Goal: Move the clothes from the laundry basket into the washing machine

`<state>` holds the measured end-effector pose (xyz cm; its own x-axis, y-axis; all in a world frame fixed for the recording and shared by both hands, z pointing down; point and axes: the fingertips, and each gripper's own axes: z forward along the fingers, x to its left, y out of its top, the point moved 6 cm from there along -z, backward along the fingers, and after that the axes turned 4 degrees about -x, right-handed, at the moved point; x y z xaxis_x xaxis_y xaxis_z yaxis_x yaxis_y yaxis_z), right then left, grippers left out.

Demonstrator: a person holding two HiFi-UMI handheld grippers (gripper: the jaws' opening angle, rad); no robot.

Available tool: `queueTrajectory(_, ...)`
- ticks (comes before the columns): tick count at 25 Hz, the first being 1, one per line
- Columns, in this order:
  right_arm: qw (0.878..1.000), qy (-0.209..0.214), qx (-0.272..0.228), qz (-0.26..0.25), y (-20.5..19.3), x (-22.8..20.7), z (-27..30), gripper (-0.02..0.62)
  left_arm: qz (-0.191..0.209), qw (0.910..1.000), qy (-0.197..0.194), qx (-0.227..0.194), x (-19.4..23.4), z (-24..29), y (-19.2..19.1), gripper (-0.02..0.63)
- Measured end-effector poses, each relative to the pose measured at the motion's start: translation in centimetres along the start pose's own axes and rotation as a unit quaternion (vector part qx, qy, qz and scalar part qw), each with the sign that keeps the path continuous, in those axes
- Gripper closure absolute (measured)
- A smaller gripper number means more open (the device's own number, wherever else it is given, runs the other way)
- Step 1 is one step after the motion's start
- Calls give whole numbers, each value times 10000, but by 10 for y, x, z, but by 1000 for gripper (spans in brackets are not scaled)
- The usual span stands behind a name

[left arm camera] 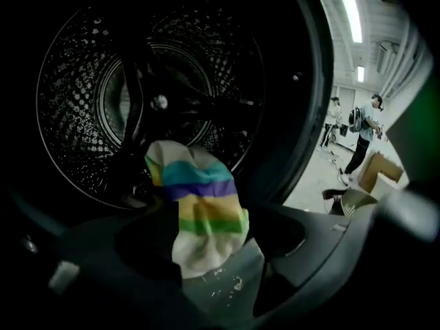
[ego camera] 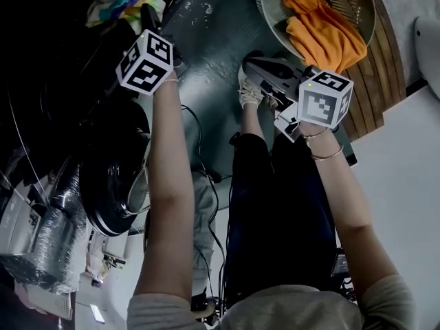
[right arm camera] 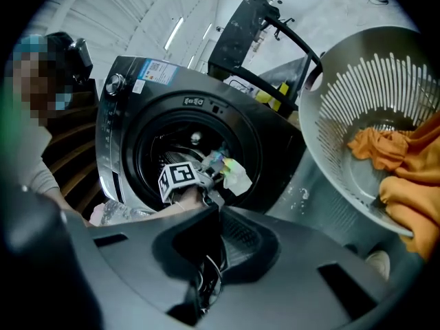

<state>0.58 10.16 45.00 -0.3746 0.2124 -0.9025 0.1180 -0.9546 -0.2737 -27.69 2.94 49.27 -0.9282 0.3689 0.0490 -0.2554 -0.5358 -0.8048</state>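
Observation:
A striped cloth (left arm camera: 199, 208) hangs at the mouth of the washing machine's drum (left arm camera: 103, 81), between the wide-apart jaws of my left gripper (left arm camera: 213, 256), and no pad presses on it. From above, the left gripper (ego camera: 148, 16) reaches into the dark machine beside the same cloth (ego camera: 120, 5). The laundry basket (ego camera: 269, 9) holds orange clothes (ego camera: 323, 36). Beside it my right gripper (ego camera: 253, 66) is shut and empty. In its own view the right gripper (right arm camera: 208, 215) faces the washing machine (right arm camera: 120, 115), the left gripper (right arm camera: 221, 162), the cloth (right arm camera: 236, 172) and the basket (right arm camera: 330, 115).
The machine's round door (ego camera: 110, 184) stands open on the left, a silver duct hose (ego camera: 55, 232) below it. My own shoe (ego camera: 250, 91) stands by the basket. A black metal frame (right arm camera: 244, 29) rises behind the machine. People (left arm camera: 363, 133) and a cardboard box (left arm camera: 381, 172) are farther off.

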Motion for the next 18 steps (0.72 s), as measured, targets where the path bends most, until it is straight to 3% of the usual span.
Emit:
queueTrajectory(4,10000,-9,-1,5,-1,0,1,578,315,9980,-52,550,-14,8,-41,302)
queueTrajectory(8,10000,-5,37,-27,-2,-3,1,578,676,9947,164,760,-10,30,-43,315)
queueTrajectory(10,10000,-30,34,1,-4,-6,0,578,900,9930,5,768,-12,33,-36,420)
queueTrajectory(11,10000,-32,37,13,-4,-7,0,578,1026,9924,-71,677,-13,30,-31,470)
queueTrajectory(12,10000,-23,42,21,-5,-6,0,578,1128,9924,-94,493,-13,26,-23,583)
queueTrajectory(18,10000,6,-18,28,-1,-4,3,578,1145,9904,292,-713,8,29,50,582)
